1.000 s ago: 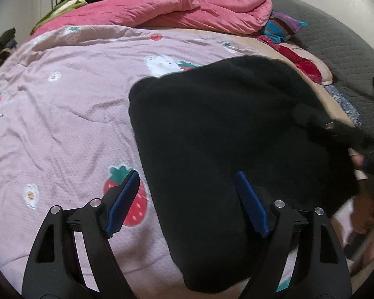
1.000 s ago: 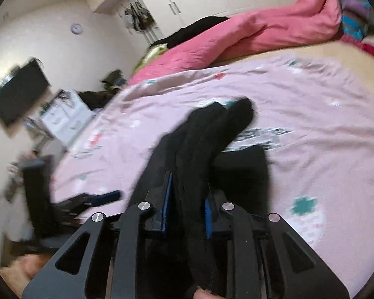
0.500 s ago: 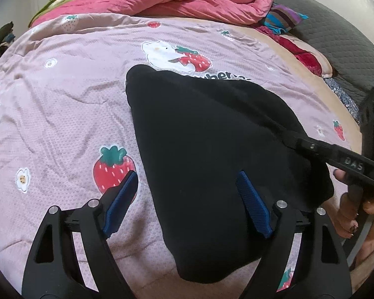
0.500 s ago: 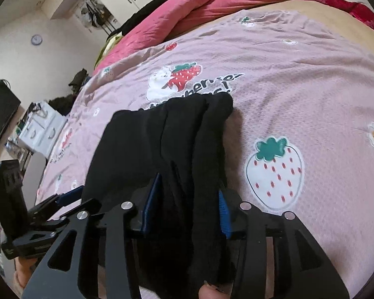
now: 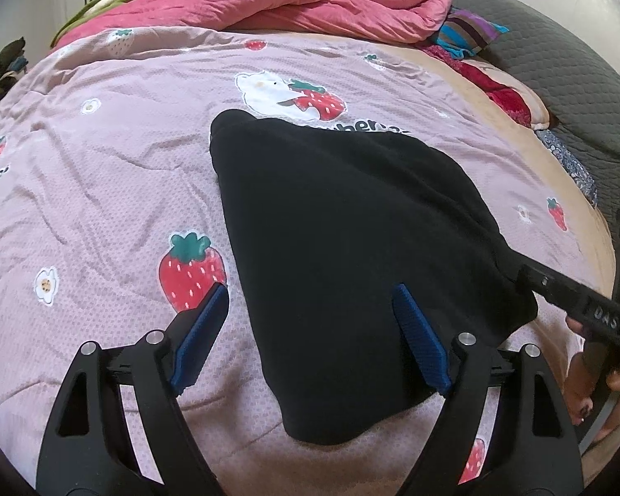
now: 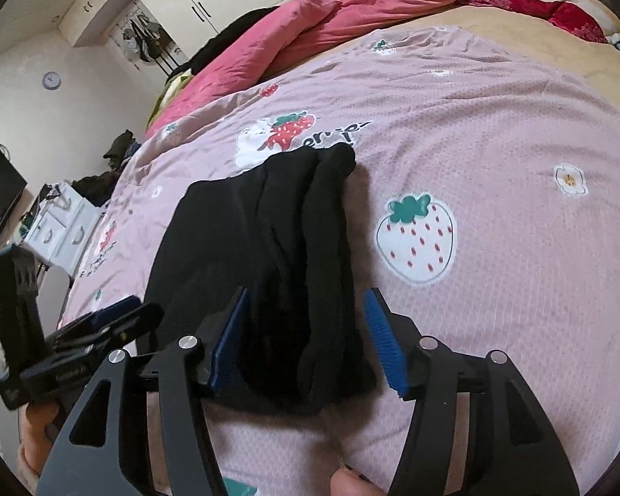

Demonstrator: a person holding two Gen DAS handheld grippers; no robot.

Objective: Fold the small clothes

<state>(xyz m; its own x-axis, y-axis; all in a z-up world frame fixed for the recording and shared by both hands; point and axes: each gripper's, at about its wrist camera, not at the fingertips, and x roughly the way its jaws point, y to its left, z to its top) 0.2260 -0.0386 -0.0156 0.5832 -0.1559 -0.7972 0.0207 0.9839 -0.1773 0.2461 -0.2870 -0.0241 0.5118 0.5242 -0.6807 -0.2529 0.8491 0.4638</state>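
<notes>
Between opening right gripper (image 6: pixel 306 341) pads, seemingly untouched, garment (image 6: pixel 268 248) edge.

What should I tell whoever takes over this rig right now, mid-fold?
Left tool: open, holding nothing, its pads either side of the black garment's near left edge.
Right tool: opening; the bunched right edge of the garment lies between the pads, no longer pinched.
Black garment: folded over, lying on the pink strawberry bedspread.
Done: fold laid down.
Left: probably draw the right tool clear, smooth the thick right edge, and check whether another fold is needed.
</notes>
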